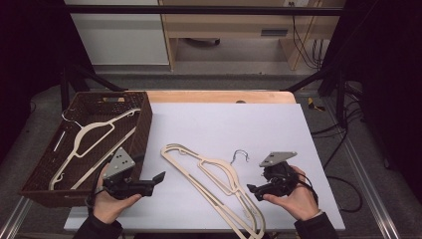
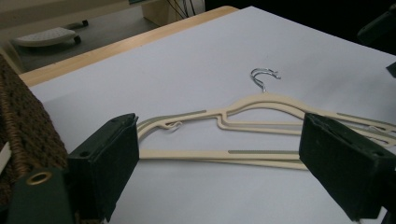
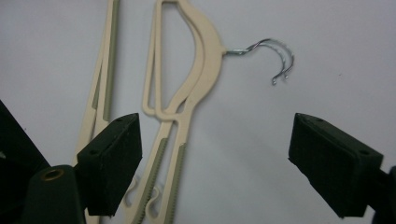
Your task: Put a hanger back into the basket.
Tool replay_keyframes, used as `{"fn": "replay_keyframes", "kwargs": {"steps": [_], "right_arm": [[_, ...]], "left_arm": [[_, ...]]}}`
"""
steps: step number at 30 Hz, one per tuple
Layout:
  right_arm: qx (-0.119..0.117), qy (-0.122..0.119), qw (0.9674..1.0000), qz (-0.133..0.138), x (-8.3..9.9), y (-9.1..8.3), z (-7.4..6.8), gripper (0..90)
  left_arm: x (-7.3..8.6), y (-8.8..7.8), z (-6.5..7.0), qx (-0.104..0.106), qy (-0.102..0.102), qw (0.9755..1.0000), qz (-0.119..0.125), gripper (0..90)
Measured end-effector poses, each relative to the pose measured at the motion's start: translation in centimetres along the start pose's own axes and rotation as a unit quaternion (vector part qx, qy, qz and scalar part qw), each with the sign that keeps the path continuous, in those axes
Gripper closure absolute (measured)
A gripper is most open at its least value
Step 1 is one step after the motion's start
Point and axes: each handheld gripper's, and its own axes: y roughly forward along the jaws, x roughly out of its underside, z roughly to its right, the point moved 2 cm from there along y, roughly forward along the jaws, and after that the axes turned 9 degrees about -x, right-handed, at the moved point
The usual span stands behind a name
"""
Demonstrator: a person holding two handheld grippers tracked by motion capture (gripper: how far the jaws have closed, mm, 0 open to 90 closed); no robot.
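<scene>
Two cream hangers (image 1: 219, 181) lie stacked on the white sheet (image 1: 224, 124) in the middle of the table, their wire hooks (image 1: 241, 155) pointing away from me. My left gripper (image 1: 158, 177) hovers just left of them, open, with nothing between its jaws. My right gripper (image 1: 252, 189) is just right of them, also open and empty. In the left gripper view (image 2: 222, 128) the hangers (image 2: 261, 105) lie ahead of the spread jaws. In the right gripper view (image 3: 217, 123) the hangers (image 3: 187, 70) lie below the jaws, toward the left one, hooks (image 3: 275, 56) at the upper right.
A dark woven basket (image 1: 144, 124) stands at the left edge of the sheet with more cream hangers (image 1: 94, 134) inside; its wall (image 2: 28, 126) is close beside my left gripper. Bare wood of the table (image 1: 219, 96) borders the far side.
</scene>
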Motion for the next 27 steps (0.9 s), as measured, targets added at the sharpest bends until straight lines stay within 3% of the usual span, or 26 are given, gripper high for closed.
{"fn": "replay_keyframes", "kwargs": {"steps": [5,11,25,27], "right_arm": [[-0.002,0.007,0.9985,-0.054,0.1,2.1,-0.5,24.2],[-0.017,0.02,0.9925,-0.119,0.8,4.4,-0.9,36.2],[-0.029,0.047,0.9818,-0.182,1.4,7.4,-0.9,60.6],[-0.028,0.038,0.9814,-0.186,1.5,7.7,-0.8,64.2]], "left_arm": [[0.5,0.5,0.5,0.006,0.001,1.0,-0.006,12.8],[0.9,0.9,0.8,0.011,0.002,0.9998,-0.015,13.6],[1.5,1.6,1.1,0.019,0.005,0.9994,-0.028,12.7],[1.5,1.6,1.1,0.019,0.005,0.9994,-0.028,12.8]]}}
